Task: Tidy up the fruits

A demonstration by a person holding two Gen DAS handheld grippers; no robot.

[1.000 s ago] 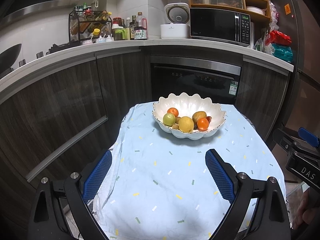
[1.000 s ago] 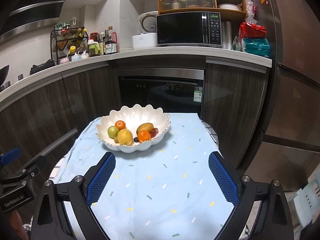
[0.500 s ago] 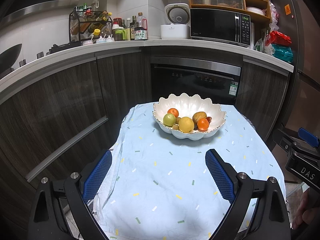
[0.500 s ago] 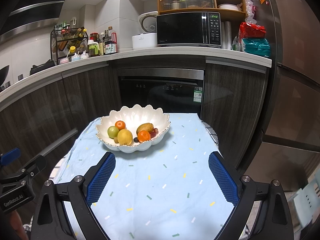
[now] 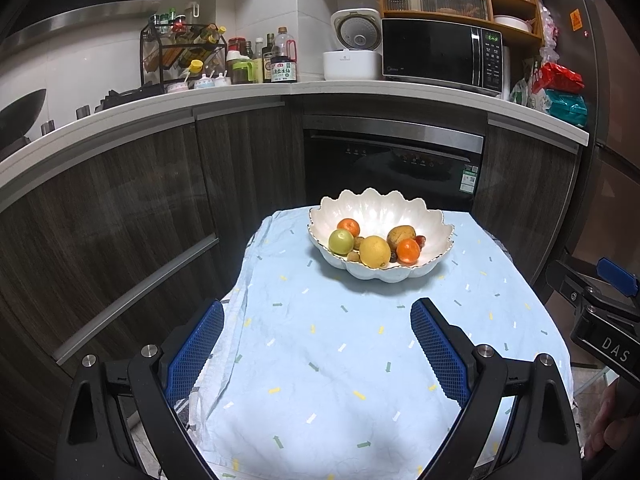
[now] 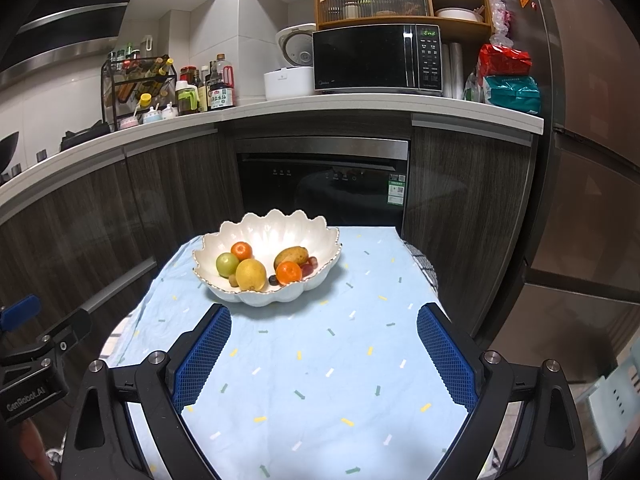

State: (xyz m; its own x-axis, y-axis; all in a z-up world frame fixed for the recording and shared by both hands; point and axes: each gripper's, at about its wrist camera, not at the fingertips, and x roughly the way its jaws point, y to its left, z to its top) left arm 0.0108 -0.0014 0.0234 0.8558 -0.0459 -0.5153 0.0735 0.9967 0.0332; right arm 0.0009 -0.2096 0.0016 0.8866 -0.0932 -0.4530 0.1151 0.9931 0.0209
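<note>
Dim, even indoor light; strong fisheye bending and black vignetting at edges; centre sharp

Each camera sits behind its own gripper and looks forward and slightly down along two blue-padded fingers, over a table covered in a light blue cloth (image 5: 320,360), toward the kitchen counter (image 6: 360,104). The left view stands at the table's near left, the right view at its near right. Both share the white bowl (image 5: 380,208) of fruit, the microwave (image 6: 376,60) and the oven (image 5: 392,164).
</note>
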